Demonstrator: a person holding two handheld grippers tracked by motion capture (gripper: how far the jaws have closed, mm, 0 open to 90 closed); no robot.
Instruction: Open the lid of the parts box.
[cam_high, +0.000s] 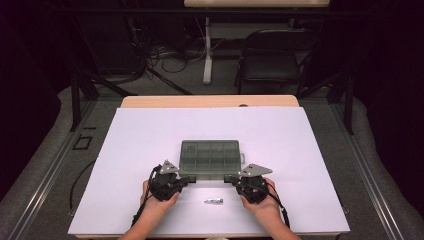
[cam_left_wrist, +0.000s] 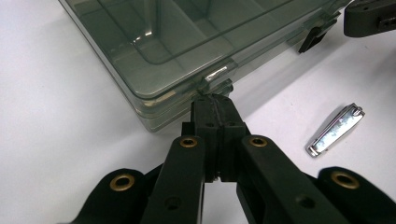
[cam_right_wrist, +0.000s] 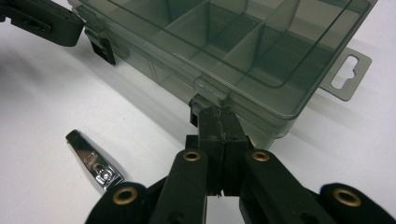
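Note:
A smoky transparent compartment box (cam_high: 210, 157) lies lid-down-closed on the white table cover (cam_high: 150, 135). My left gripper (cam_high: 190, 178) is shut, its tips pressed against the box's front left latch (cam_left_wrist: 215, 74). My right gripper (cam_high: 229, 178) is shut too, tips touching the front right latch (cam_right_wrist: 210, 91). Nothing shows between either pair of jaws. A small metal nail clipper (cam_high: 213, 201) lies on the cover between my hands, to the right in the left gripper view (cam_left_wrist: 335, 129) and to the left in the right gripper view (cam_right_wrist: 93, 161).
The box (cam_right_wrist: 233, 42) has a hang tab (cam_right_wrist: 349, 74) on its right end. Bare white cover surrounds the box (cam_left_wrist: 154, 42) on all sides. Beyond the table's far edge stand a black chair (cam_high: 272, 60) and a desk leg (cam_high: 207, 50).

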